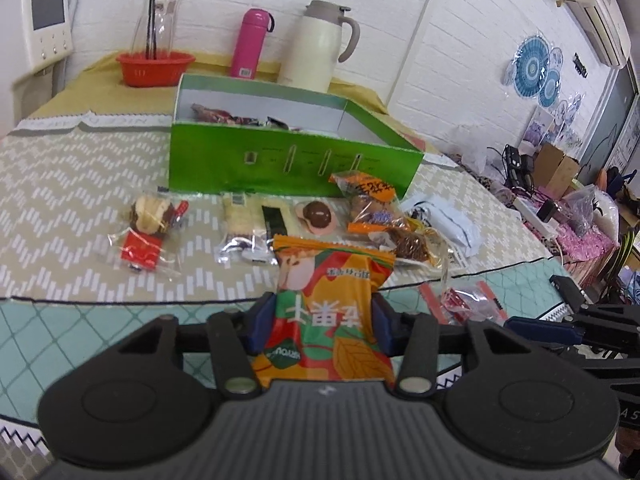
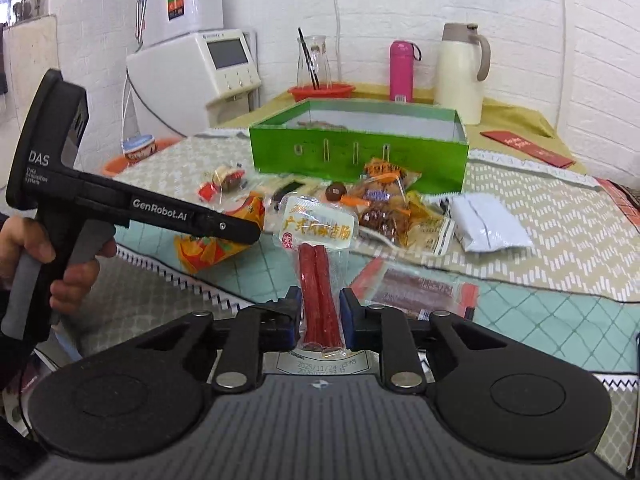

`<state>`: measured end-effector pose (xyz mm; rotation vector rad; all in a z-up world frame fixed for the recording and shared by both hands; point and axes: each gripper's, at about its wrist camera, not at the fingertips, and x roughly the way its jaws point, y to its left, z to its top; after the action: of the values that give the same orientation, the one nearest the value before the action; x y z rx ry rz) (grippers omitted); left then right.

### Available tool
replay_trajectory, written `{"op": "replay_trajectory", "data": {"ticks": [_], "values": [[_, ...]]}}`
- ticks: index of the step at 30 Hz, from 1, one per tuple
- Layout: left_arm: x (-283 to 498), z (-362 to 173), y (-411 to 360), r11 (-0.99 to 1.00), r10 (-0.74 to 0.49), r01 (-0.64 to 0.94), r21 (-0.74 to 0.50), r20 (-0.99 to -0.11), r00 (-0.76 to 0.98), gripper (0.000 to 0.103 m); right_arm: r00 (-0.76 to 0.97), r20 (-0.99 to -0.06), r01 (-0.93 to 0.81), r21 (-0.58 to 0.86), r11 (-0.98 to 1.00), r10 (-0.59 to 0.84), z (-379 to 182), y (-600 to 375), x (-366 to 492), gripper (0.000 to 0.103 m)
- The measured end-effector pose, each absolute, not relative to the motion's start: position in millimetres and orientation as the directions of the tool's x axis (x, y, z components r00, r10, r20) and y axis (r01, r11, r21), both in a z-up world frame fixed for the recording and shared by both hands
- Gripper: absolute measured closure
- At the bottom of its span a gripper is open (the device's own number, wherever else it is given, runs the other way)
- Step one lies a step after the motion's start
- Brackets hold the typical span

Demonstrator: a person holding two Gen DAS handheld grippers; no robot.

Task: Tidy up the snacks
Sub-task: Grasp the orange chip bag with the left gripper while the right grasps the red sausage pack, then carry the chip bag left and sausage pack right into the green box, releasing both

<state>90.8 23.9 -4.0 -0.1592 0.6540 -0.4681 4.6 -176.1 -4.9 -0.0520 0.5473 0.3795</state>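
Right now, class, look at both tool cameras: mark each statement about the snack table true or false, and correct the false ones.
1. The left tool holds an orange and green snack packet. True.
2. The right tool is empty. False: it grips a red sausage pack.
3. The green box already has some snacks inside. True.
4. The pink bottle lies flat in the box. False: it stands upright behind it.

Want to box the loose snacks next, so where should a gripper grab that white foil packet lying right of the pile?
Take the white foil packet across its near short end, coming from the front. It lies flat, and that end looks free of the snack pile.
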Motion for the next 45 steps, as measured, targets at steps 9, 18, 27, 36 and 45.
{"op": "replay_trajectory", "data": {"ticks": [9,18,27,36,45], "values": [[120,49,23,0.886,-0.462,0.386,-0.256,-0.434,0.774,0.056,0.855,-0.409,-0.342,0.019,0.939,0.320,35,-184,40,0.065],[200,74,31,0.904,-0.412,0.304,-0.299,-0.429,0.804,0.056,0.883,-0.362,-0.323,-0.008,0.946,0.298,63,-183,116,0.064],[256,80,40,0.939,-0.335,0.248,-0.240,-0.468,0.818,0.055,0.879,-0.397,-0.274,0.033,0.961,0.264,56,-187,191,0.062],[293,58,38,0.948,-0.313,0.223,-0.227,-0.535,0.785,0.055,0.855,-0.457,-0.255,0.045,0.966,0.247,34,-183,234,0.060],[290,52,40,0.947,-0.297,0.204,-0.247,-0.437,0.849,0.000,0.850,-0.464,-0.290,-0.020,0.957,0.248,17,-176,244,0.000]]}}
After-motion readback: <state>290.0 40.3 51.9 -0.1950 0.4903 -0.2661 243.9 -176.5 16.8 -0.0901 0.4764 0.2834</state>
